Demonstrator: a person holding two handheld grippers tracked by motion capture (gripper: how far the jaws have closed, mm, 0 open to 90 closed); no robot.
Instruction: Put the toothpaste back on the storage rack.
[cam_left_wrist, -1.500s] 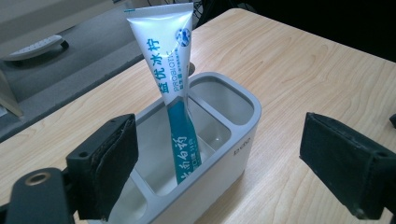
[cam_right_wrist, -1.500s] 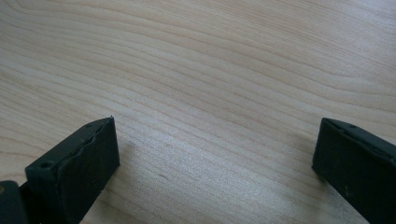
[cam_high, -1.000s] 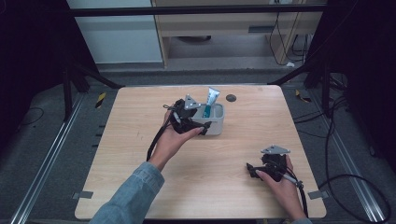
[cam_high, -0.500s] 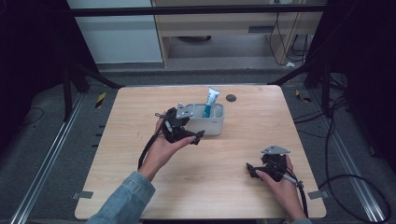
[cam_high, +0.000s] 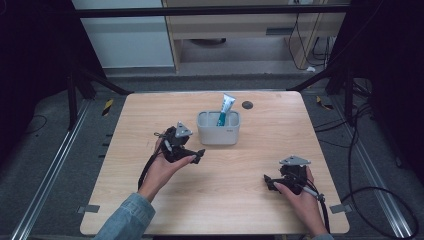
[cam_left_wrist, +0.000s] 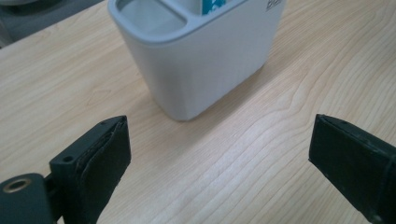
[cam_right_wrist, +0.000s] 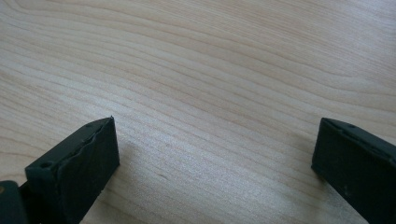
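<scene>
A grey two-compartment holder (cam_high: 218, 128) stands near the middle of the wooden table (cam_high: 150, 110), with a white and teal tube (cam_high: 224, 108) upright in it. My left gripper (cam_high: 192, 156) sits just left of and in front of the holder, open and empty. In the left gripper view the holder (cam_left_wrist: 201, 51) stands a short way beyond the gripper (cam_left_wrist: 219, 158), and the tube (cam_left_wrist: 212, 5) pokes out of its right compartment. My right gripper (cam_high: 272, 181) rests low at the front right of the table, open, with bare wood between its jaws (cam_right_wrist: 215, 163).
A small dark round disc (cam_high: 247, 105) lies on the table behind and right of the holder. Black cables trail from both grippers toward the front edge. Dark frame posts stand at the table's far corners.
My left gripper has pulled back from the holder toward the front left and lowered to the table. The tube stays in the holder. The right gripper has not moved.
</scene>
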